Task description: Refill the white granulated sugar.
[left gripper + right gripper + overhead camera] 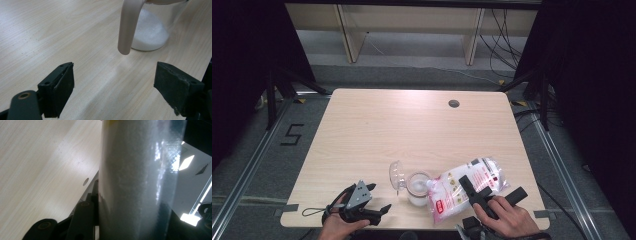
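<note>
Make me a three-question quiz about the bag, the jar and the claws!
1. Where is the bag's spout?
A. over the jar's mouth
B. at the table's far edge
C. on the floor

2. What colour is the stuff in the jar?
A. red
B. white
C. green

3. How is the left claw?
A. open
B. shut on the jar
C. shut on the bag

Answers: 1 A, the bag tilts to the jar in the right claw; 2 B, white grains fill its bottom; 3 A, the jaws stand apart over bare table.
</note>
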Motion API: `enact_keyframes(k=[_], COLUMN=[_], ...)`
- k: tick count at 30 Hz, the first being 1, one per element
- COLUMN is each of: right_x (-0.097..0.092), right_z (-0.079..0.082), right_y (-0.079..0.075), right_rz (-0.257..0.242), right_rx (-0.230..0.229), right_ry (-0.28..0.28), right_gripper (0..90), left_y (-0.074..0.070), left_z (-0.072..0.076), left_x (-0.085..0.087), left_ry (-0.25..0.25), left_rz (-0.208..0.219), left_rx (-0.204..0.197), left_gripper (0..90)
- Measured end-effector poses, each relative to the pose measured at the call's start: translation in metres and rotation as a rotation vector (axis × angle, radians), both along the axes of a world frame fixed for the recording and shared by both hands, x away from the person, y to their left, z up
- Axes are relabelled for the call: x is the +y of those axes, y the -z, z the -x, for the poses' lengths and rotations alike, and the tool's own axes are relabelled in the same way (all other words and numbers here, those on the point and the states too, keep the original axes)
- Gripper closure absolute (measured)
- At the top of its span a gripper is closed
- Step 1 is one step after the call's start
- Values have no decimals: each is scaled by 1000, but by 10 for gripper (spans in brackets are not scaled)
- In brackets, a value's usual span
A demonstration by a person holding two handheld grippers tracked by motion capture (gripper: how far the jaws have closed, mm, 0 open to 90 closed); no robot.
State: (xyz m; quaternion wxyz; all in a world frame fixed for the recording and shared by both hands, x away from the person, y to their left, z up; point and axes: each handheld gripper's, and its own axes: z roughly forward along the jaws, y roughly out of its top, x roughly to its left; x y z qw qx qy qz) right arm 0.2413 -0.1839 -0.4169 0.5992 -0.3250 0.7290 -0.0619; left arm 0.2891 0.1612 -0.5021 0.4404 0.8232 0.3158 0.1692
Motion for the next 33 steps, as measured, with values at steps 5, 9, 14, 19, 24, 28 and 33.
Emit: enact_keyframes(k=[5,9,14,19,24,28,33], right_x=[0,0,0,0,1,1,2], right_z=[-1,0,0,0,0,0,1], right_y=[3,1,0,1,1,3,1], right_rz=[1,-2,-2,3,5,10,8], right_rx=[8,3,0,-1,5,-5,-9], right_ry=[-5,-5,-4,-3,9,2,0], right_gripper=[694,694,694,695,696,697,697], left_y=[-1,0,0,0,0,-1,0], left_z=[0,0,0,0,0,0,0], left_x=[0,0,0,0,0,0,0], left_ry=[3,1,-4,-4,-2,1,0], left_rz=[-1,-13,-9,-9,-4,-15,-5], left_rx=[7,-3,-2,-2,-3,-6,-4], left_gripper=[162,162,162,162,162,162,162])
